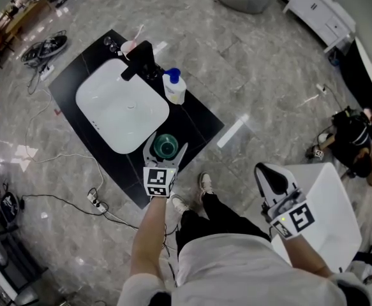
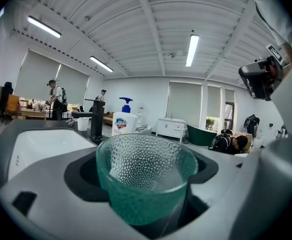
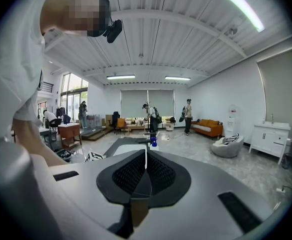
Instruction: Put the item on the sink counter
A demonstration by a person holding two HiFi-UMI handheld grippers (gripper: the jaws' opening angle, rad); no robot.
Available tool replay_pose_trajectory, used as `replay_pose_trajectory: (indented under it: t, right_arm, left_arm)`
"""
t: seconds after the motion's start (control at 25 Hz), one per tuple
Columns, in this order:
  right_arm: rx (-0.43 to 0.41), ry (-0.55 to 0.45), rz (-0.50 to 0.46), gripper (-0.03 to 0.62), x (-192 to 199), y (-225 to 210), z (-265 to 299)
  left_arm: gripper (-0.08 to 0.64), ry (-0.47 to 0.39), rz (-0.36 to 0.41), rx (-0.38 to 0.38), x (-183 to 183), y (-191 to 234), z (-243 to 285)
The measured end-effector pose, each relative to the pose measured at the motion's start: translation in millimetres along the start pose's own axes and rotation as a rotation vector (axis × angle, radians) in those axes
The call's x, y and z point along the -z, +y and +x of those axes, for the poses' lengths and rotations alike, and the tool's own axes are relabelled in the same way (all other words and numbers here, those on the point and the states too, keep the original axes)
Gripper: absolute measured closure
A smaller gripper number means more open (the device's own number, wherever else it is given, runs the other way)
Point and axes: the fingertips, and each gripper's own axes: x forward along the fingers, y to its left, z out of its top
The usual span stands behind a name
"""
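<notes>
Grey marbled floor (image 1: 256, 75) filled most of my head view, with a black sink counter (image 1: 198, 123) set diagonally across the upper left of the frame. A white basin (image 1: 119, 107) was sunk into it. A black faucet (image 1: 138, 59) stood at the basin's upper edge, with a pink cup (image 1: 129, 45) just beside it. A white soap pump bottle (image 1: 175, 87) with a blue top stood to the right of the faucet.

I had the left gripper (image 1: 165, 150) at the counter's lower corner, just below the basin. Its jaws stood wide and pressed on either side of a green dimpled glass cup (image 1: 166, 146). In the left gripper view the cup sat upright between the dark pads, mouth up, with the basin to its left and the faucet and soap bottle behind it. From neither view could I tell whether the cup's base touched the counter.

My right gripper (image 1: 270, 178) sat well apart from the sink, at the lower right of the head view, over the edge of a white table (image 1: 326, 215). Its own view showed the ribbed pads pressed together with nothing between them.

Loose cables (image 1: 42, 46) lay on the floor at the upper left, and a person (image 1: 351, 139) in dark clothes sat low at the right edge.
</notes>
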Motion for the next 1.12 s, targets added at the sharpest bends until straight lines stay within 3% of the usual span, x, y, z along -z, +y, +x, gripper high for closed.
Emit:
replay_pose_trajectory:
  t: [0.92,1.12]
  right_arm:
    - [-0.032,0.027,0.022,0.555,4,2,28]
    - [-0.030,0.034,0.019,0.555,5,0,34]
  left_arm:
    - [0.146,0.005,0.011,0.028,3,10,19]
    - [0.146,0.010,-0.016,0.039,9,12,23]
